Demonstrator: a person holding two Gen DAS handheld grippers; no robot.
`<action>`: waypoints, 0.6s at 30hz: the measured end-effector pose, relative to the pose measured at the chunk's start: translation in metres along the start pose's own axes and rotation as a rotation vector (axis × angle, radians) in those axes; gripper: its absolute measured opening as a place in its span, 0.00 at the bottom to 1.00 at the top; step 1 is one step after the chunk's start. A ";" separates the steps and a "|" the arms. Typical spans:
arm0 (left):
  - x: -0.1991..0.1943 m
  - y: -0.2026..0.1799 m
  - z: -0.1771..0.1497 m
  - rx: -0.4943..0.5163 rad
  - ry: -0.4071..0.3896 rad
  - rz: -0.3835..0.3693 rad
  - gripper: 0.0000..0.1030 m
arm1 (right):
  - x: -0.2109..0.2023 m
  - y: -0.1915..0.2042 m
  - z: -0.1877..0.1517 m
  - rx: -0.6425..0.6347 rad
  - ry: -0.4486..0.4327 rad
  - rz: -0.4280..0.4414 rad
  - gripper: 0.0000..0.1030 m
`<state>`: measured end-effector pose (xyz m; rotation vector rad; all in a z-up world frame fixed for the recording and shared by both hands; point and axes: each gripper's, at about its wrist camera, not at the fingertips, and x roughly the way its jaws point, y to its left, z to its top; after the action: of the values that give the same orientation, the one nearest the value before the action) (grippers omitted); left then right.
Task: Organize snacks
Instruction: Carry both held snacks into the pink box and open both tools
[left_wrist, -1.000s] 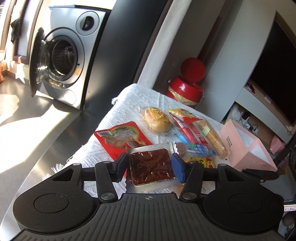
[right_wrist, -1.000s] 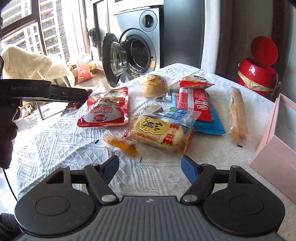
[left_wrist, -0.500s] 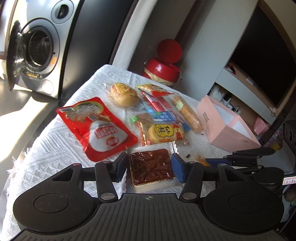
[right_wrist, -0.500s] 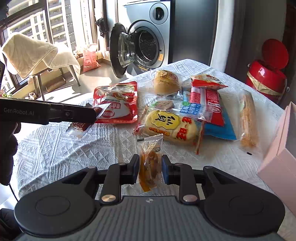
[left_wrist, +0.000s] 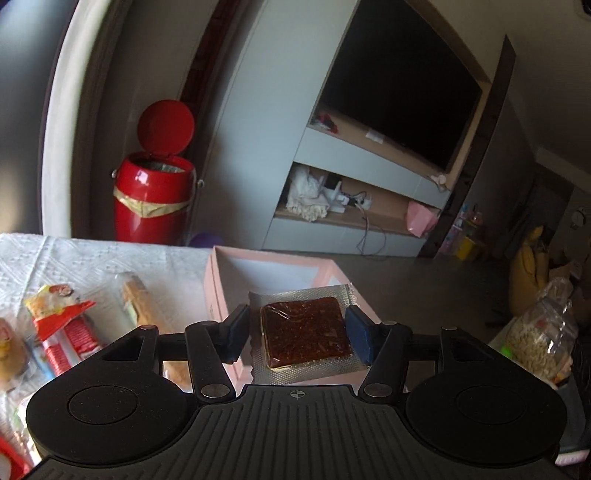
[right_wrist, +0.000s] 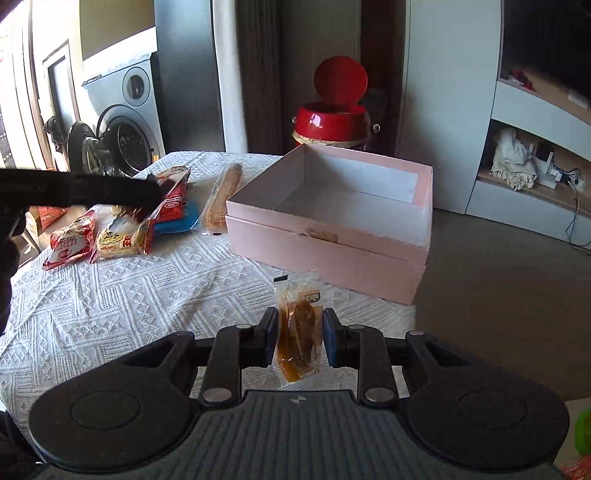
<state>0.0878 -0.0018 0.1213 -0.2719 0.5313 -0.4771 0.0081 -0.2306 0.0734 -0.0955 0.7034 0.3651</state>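
My left gripper (left_wrist: 297, 334) hovers over the open pink box (left_wrist: 221, 266). Its jaws are opening; the foil packet with a brown square snack (left_wrist: 306, 334) still lies between them, tilted, with a slim gap at the left pad. My right gripper (right_wrist: 300, 336) is shut on a small clear packet of orange snack (right_wrist: 299, 325), held above the white tablecloth (right_wrist: 129, 302) just in front of the pink box (right_wrist: 325, 254). The box looks empty inside. The left tool's black body (right_wrist: 74, 190) crosses the left edge of the right wrist view.
Left of the box lie more snacks: a long bread stick (right_wrist: 225, 192), a red and blue pack (right_wrist: 173, 206), a yellow cracker pack (right_wrist: 122, 236), a red packet (right_wrist: 70, 245). A red lidded bin (right_wrist: 332, 125) and a washing machine (right_wrist: 125, 136) stand behind the table.
Both grippers swung right, from the snack pile to the pink box. The right one closed on the orange packet and lifted it. The left one carried the brown packet over the box and widened.
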 end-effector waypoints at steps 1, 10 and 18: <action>0.015 0.004 0.009 -0.020 -0.010 0.008 0.63 | 0.000 -0.003 0.004 0.008 -0.013 0.001 0.24; 0.020 0.042 -0.004 -0.089 -0.006 0.042 0.59 | 0.018 -0.006 0.056 0.006 -0.119 0.023 0.24; 0.005 0.084 -0.009 -0.146 -0.003 0.235 0.59 | 0.062 -0.020 0.110 0.034 -0.146 -0.019 0.43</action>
<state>0.1171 0.0670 0.0811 -0.3448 0.5880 -0.2102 0.1259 -0.2079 0.1162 -0.0432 0.5636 0.3379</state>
